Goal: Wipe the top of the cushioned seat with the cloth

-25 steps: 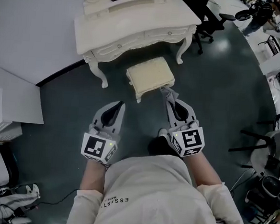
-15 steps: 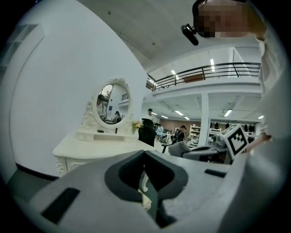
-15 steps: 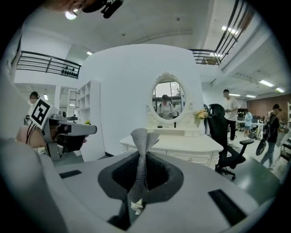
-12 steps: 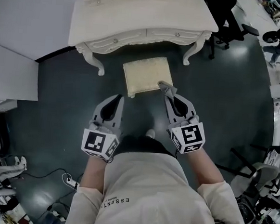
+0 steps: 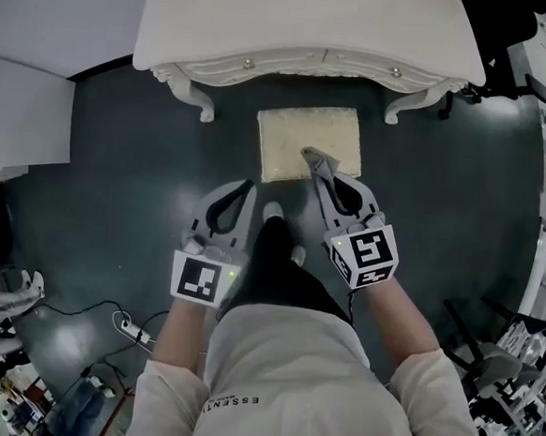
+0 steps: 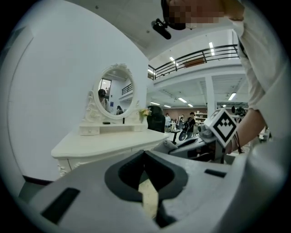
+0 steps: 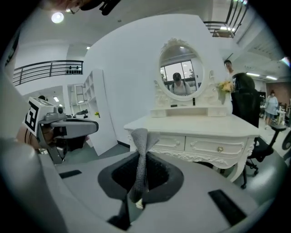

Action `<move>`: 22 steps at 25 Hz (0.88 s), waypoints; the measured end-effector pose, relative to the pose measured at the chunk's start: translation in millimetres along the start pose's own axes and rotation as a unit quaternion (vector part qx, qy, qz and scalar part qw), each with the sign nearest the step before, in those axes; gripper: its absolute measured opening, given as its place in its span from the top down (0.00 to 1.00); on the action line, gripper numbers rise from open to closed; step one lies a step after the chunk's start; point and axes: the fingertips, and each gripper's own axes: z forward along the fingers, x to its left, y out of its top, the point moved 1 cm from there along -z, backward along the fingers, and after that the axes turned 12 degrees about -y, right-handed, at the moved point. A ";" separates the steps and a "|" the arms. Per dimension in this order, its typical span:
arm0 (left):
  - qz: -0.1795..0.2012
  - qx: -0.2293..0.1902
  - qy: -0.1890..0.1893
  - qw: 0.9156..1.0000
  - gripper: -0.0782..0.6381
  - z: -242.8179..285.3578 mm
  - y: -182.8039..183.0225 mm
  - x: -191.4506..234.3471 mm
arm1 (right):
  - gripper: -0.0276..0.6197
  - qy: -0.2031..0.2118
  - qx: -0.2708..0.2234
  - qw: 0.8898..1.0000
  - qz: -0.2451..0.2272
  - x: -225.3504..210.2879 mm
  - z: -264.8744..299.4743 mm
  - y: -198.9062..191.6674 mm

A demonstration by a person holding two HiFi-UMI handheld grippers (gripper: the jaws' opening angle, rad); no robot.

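The cushioned seat (image 5: 298,134) is a cream square stool on the dark floor in front of the white dressing table (image 5: 306,32). My right gripper (image 5: 315,162) is shut on a grey cloth (image 5: 312,157) whose free end hangs over the seat's front edge. In the right gripper view the cloth (image 7: 139,139) stands up from between the closed tips of the right gripper (image 7: 141,153). My left gripper (image 5: 248,187) is shut and holds nothing, just short of the seat's front left corner. In the left gripper view the left gripper (image 6: 143,152) has the seat (image 6: 149,200) showing below its tips.
The dressing table carries an oval mirror (image 7: 182,75). The person's shoe (image 5: 273,212) stands between the grippers. A white cabinet (image 5: 22,117) is at the left, cables and a power strip (image 5: 128,328) lie at the lower left, and chair frames (image 5: 516,354) crowd the right.
The person has stepped closer to the stool. Both grippers have moved forward, and the cloth now hangs over the seat's front edge rather than beside its corner.
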 end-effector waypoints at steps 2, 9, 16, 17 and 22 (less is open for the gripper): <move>0.007 0.005 0.002 1.000 0.89 12.6 -14.6 24.6 | 0.91 0.009 0.019 1.000 0.001 2.4 37.1 -8.0; -0.019 0.018 0.004 1.000 0.89 54.6 -87.1 100.5 | 0.91 0.031 0.099 0.995 -0.005 8.1 167.4 -78.4; -0.053 0.036 0.013 0.998 0.89 78.4 -168.3 141.5 | 0.91 0.066 0.163 0.984 0.041 20.3 266.4 -157.1; -0.057 0.037 0.014 0.998 0.89 80.3 -178.8 146.2 | 0.91 0.067 0.170 0.982 0.041 21.8 279.1 -166.7; -0.033 0.049 0.005 0.998 0.89 95.6 -224.9 159.2 | 0.91 0.070 0.190 0.979 0.019 25.6 334.3 -213.1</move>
